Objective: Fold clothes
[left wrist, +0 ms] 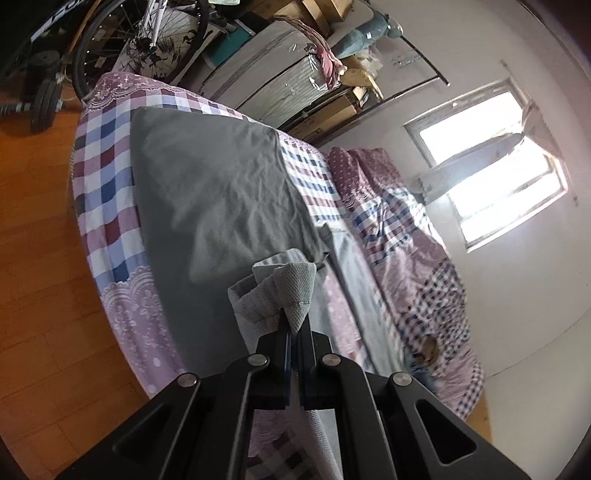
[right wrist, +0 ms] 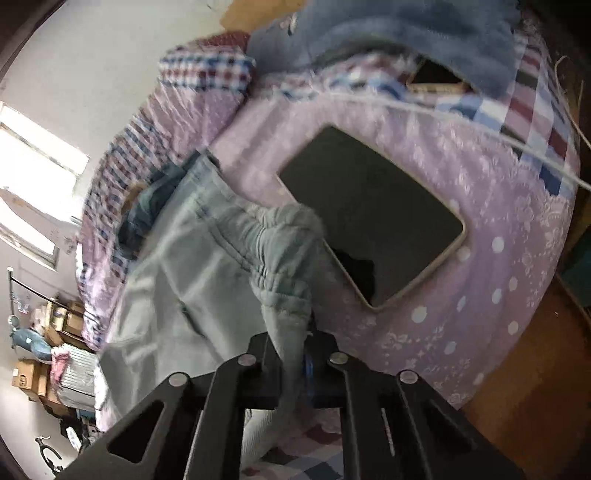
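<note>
Left wrist view: the left gripper (left wrist: 294, 325) is clenched on a bunched corner of the pale blue jeans (left wrist: 280, 291), its jaws pressed almost together with the fabric's woven inside face folded over the tips. The jeans hang over the bed (left wrist: 107, 206), whose cover is checked in blue, maroon and white with lilac lace borders. Just beyond the pinched corner a grey garment (left wrist: 214, 184) lies spread flat on the bed, lightly creased. A rumpled quilt (left wrist: 402, 229) in the same pattern is heaped on the bed's window side. Past the bed's far end stand a bicycle (left wrist: 147, 40) and stacked cardboard boxes (left wrist: 317, 14); the floor beside the bed is orange wood.

Right wrist view: the right gripper (right wrist: 295, 354) is clenched on the gathered waistband of the jeans (right wrist: 207, 273), cloth passing between its jaws. The picture is motion-blurred. The jeans trail away from the gripper across the bed (right wrist: 480, 288). Just beside the waistband a dark tablet (right wrist: 373, 210) with a pale rim lies flat on the lilac cover. A fluffy blue blanket (right wrist: 406, 29) lies on the bed beyond the tablet.
</note>
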The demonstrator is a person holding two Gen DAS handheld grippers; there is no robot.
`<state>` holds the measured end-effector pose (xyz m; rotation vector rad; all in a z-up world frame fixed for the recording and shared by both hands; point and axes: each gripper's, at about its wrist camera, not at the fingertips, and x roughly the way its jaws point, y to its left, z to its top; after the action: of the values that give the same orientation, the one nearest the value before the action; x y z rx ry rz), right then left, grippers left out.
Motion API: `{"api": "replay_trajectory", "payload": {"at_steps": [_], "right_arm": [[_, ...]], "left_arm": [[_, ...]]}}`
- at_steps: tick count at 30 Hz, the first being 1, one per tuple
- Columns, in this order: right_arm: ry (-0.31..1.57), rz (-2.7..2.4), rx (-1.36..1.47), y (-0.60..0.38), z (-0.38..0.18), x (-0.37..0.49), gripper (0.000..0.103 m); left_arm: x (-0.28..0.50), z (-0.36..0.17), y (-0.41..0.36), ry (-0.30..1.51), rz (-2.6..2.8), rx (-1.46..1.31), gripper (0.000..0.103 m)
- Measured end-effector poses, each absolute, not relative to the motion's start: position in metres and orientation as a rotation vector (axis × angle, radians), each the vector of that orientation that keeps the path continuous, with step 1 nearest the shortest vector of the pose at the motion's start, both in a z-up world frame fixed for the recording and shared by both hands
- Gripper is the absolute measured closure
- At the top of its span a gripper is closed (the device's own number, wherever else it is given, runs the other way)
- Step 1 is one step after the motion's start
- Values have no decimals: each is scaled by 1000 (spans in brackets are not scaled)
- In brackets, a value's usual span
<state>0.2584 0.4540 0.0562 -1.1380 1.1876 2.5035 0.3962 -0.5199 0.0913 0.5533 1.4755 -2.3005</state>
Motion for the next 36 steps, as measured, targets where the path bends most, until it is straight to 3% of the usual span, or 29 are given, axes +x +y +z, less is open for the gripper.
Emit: {"api": "replay_trajectory", "payload": {"at_steps": [8, 20, 28, 36], "right_arm": [[1288, 2488, -873, 451, 98, 296, 98], [1333, 2467, -807, 458, 129, 318, 98], [1283, 2552, -791, 445, 184, 274, 97], [1115, 2645, -833, 416, 233, 159, 97]], "left_arm": [[396, 121, -526, 1490, -2351, 507, 103], [399, 193, -520, 1571, -2482, 367, 103], [362, 243, -534, 1630, -2482, 328, 103], [266, 266, -554, 1626, -2420, 363, 103]]}}
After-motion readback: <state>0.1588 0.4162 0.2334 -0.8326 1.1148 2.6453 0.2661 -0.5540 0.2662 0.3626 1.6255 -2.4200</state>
